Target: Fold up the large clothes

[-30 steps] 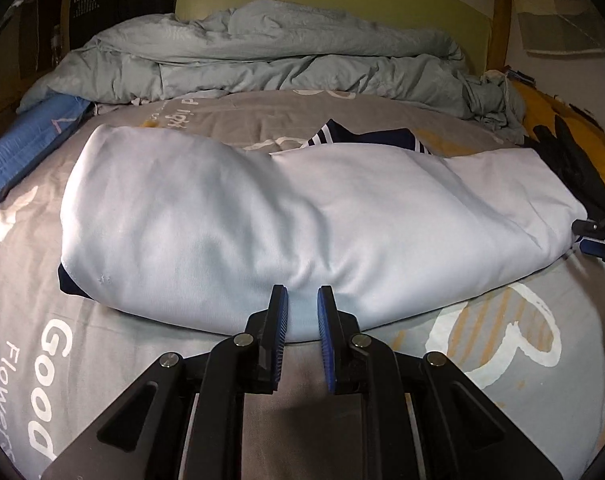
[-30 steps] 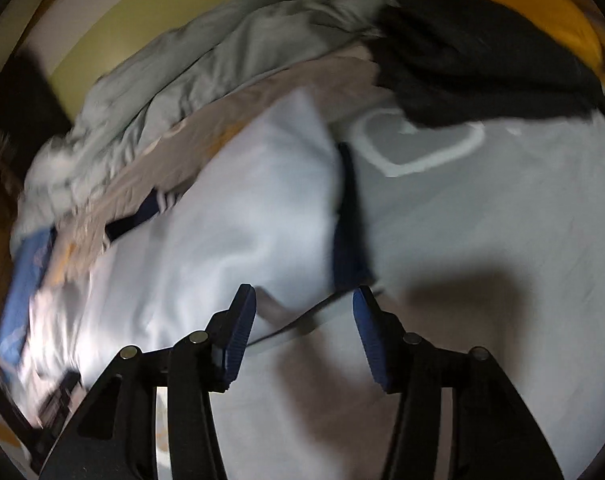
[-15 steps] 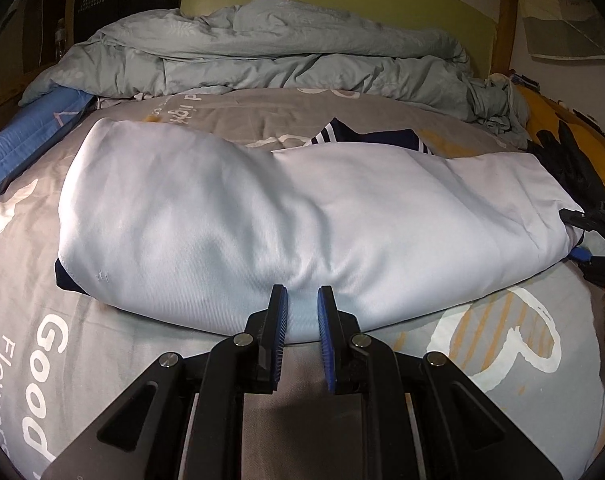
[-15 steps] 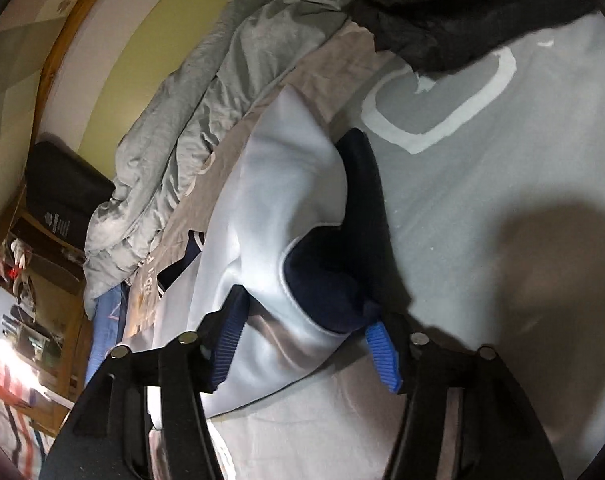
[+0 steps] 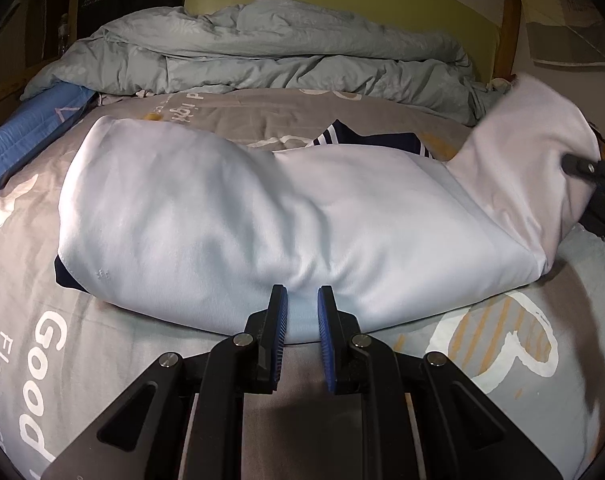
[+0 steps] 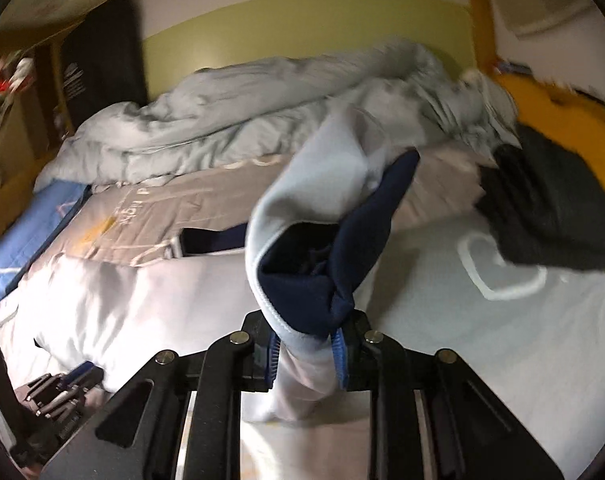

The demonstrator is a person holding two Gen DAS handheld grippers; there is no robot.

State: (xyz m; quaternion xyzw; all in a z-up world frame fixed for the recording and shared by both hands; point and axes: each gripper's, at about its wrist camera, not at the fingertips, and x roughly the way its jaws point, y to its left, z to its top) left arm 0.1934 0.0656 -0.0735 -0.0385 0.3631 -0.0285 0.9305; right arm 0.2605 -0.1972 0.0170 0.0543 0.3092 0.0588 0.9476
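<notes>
A large white garment [image 5: 262,216] with navy trim lies folded lengthwise across the grey printed bedspread [image 5: 62,360]. My left gripper [image 5: 302,312] rests at its near edge, jaws a narrow gap apart with white cloth showing between the pads; I cannot tell whether it grips. My right gripper [image 6: 306,348] is shut on the garment's right end [image 6: 314,216], white outside and navy inside, and holds it lifted off the bed. That raised end also shows in the left wrist view [image 5: 542,152], with the right gripper [image 5: 590,168] at the frame's right edge.
A rumpled grey duvet [image 5: 262,52] is piled along the headboard. A blue mat [image 5: 18,136] lies at the bed's left edge. Black and yellow clothes [image 6: 550,200] are heaped at the bed's right side.
My right gripper closed on the garment's right end and lifted it up off the bed. My left gripper has stayed at the near edge.
</notes>
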